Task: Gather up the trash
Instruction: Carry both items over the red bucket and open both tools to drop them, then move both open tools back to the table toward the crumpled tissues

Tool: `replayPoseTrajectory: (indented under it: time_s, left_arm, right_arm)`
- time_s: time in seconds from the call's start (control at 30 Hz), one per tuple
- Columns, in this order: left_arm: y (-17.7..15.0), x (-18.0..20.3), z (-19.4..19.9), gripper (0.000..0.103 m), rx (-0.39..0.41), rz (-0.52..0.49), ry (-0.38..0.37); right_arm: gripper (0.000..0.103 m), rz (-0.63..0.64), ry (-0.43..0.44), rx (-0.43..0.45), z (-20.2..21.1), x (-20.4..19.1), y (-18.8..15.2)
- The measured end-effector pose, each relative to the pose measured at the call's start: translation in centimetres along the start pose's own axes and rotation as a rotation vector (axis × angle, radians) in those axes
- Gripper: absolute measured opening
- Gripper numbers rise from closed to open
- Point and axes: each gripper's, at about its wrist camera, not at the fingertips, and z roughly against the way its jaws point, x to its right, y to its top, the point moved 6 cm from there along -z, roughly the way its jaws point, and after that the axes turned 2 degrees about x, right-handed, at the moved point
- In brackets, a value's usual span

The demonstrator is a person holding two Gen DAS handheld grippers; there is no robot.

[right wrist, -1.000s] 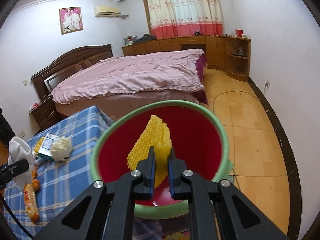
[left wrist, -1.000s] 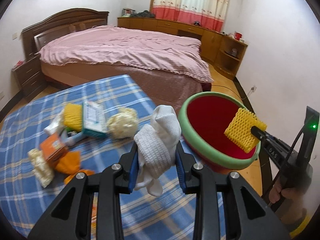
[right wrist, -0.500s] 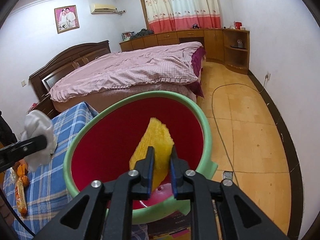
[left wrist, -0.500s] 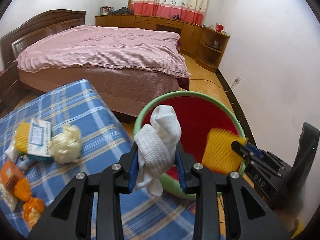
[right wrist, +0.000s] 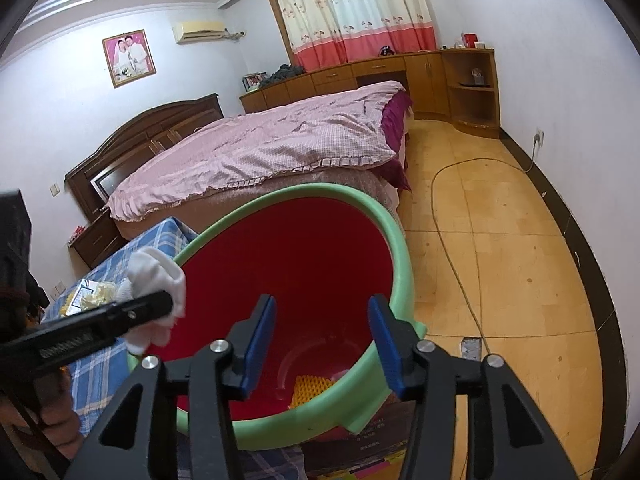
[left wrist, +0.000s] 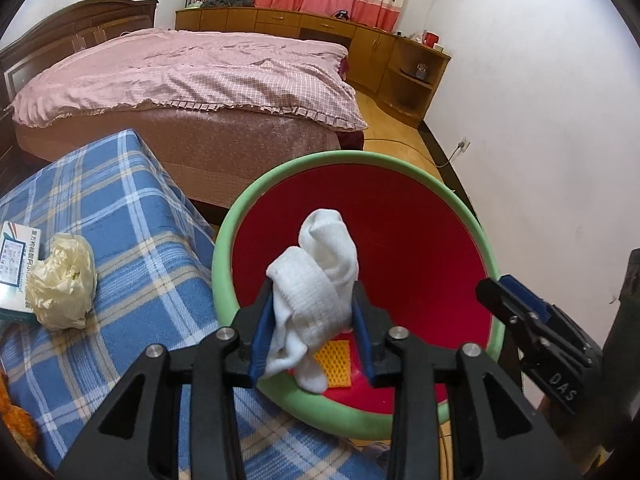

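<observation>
My left gripper [left wrist: 312, 312] hangs over the red bin with a green rim [left wrist: 224, 248]. A white sock [left wrist: 316, 280] stands between its blue pads; the jaws are opening, and the sock still fills the gap and touches both pads. My right gripper [right wrist: 322, 320] points into the bin [right wrist: 396, 240] from the other side. Its jaws are opening with nothing between them. A yellow foam net [right wrist: 312, 390] lies on the bin's bottom, also seen under the sock as the foam net [left wrist: 334, 364]. The right gripper [left wrist: 504, 292] shows at the bin's right rim.
A table with a blue plaid cloth [left wrist: 132, 216] stands left of the bin. On it lie a crumpled cream bag [left wrist: 60, 284], a printed packet [left wrist: 16, 256] and orange scraps [left wrist: 12, 420]. Behind is a pink-covered bed [left wrist: 192, 68]. A cable [right wrist: 452, 208] crosses the bare floor.
My left gripper carried the sock rightwards from above the table to above the bin. My right gripper opened and the yellow foam net dropped to the bin's bottom.
</observation>
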Motion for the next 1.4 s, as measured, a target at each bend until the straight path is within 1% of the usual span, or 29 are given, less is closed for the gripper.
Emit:
replayPoseTrajectory:
  time_s: [0.07,0.17,0.23,0.4,0.63,0.73,0.8,0.97,1.13,1.2,1.4]
  left_arm:
    - [-0.1,-0.1,-0.1,0.049,-0.002,0.003,0.006]
    - [-0.1,0.0,0.1,0.053,0.004,0.008,-0.006]
    - [0.0,-0.2,0.1,0.054,0.007,0.004,0.000]
    - [0.1,-0.4,0.9,0.055,0.027,-0.016,0.031]
    - [0.3,-1.5,3.0,0.055,0.048,0.022,0.046]
    - [0.3,-2.4,4.6,0.055,0.065,0.039,0.060]
    - [0.2,-3.0,5.7,0.055,0.073,0.051,0.073]
    - [0.1,-5.4,9.1,0.055,0.108,0.081,0.130]
    - [-0.5,-8.3,12.7,0.055,0.141,0.107,0.221]
    - [-0.8,-9.4,13.8,0.055,0.149,0.120,0.250]
    - [-1.8,-13.6,17.1,0.055,0.172,0.166,0.340]
  right_arm:
    - [0.052,0.000,-0.001,-0.001,0.0,-0.1,0.1]
    - [0.052,-0.007,0.003,-0.003,0.0,-0.1,0.1]
    - [0.052,-0.006,0.001,-0.004,-0.1,-0.2,0.0]
    - [0.052,-0.002,-0.001,-0.007,-0.2,-0.2,0.0]
    - [0.054,0.005,0.004,0.009,0.3,-0.8,0.3]
    - [0.057,0.013,0.016,0.019,0.9,-1.6,0.4]
    - [0.061,0.018,0.028,0.023,1.3,-2.3,0.5]
    - [0.066,0.042,0.071,0.010,2.0,-5.0,0.2]
    - [0.070,0.079,0.127,-0.002,2.6,-8.6,-0.3]
    - [0.074,0.094,0.145,-0.004,2.9,-9.9,-0.5]
    - [0.076,0.139,0.203,-0.014,3.6,-14.0,-1.0]
